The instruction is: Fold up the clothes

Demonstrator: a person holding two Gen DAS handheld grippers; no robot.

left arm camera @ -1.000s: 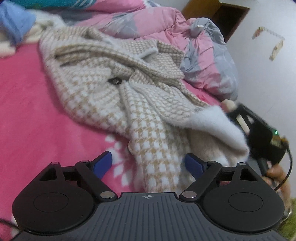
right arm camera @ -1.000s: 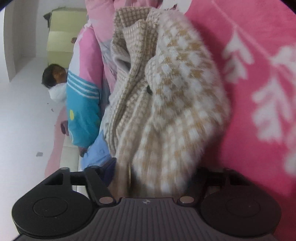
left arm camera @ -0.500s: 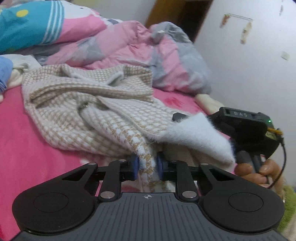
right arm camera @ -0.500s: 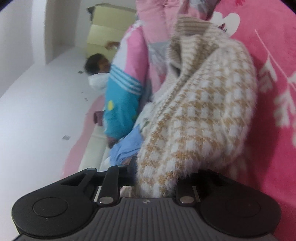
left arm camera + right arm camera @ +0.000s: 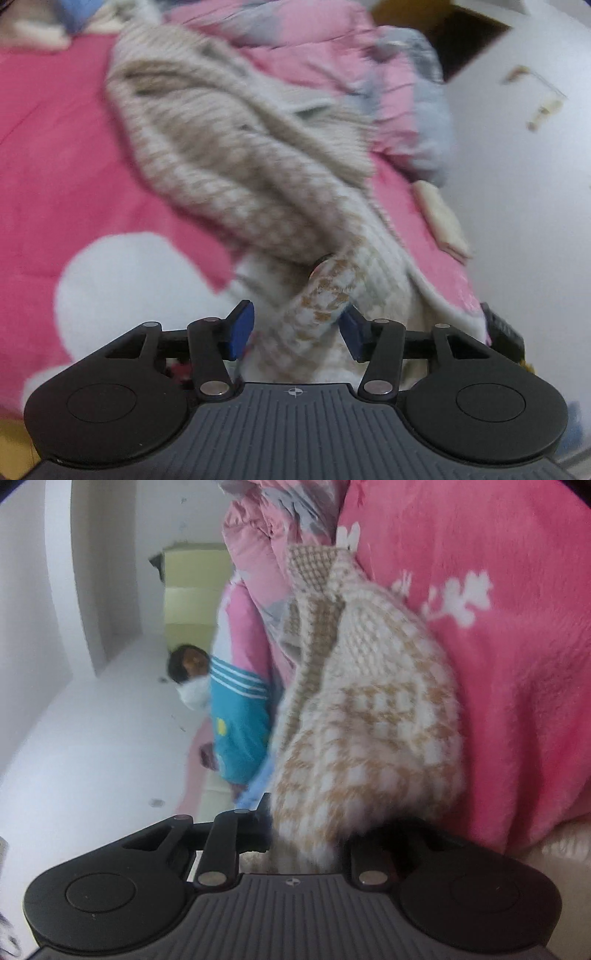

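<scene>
A beige and white houndstooth cardigan point(image 5: 236, 155) lies bunched and stretched across the pink bed blanket point(image 5: 55, 166). One strip of it, just below a dark button point(image 5: 319, 266), runs between the blue pads of my left gripper point(image 5: 295, 330). Those jaws are opening, and the left pad point(image 5: 240, 328) stands off the fabric. In the right wrist view a thick fold of the same cardigan point(image 5: 369, 720) is pinched in my right gripper point(image 5: 306, 834). It is shut on that fold, and the fabric hides its fingertips.
A pink and grey quilt point(image 5: 332, 62) is heaped at the back of the bed. A white wall point(image 5: 517, 184) runs close along the right edge, with a cream cloth point(image 5: 441, 218) beside it. A teal and pink cushion point(image 5: 240, 720) and a light blue garment point(image 5: 255, 794) lie beyond the cardigan.
The left jaws closed on the cardigan strip half a second ago and now stand apart around it. The right gripper closed on its fold and keeps it. Both views have swung, and the cardigan is stretched out.
</scene>
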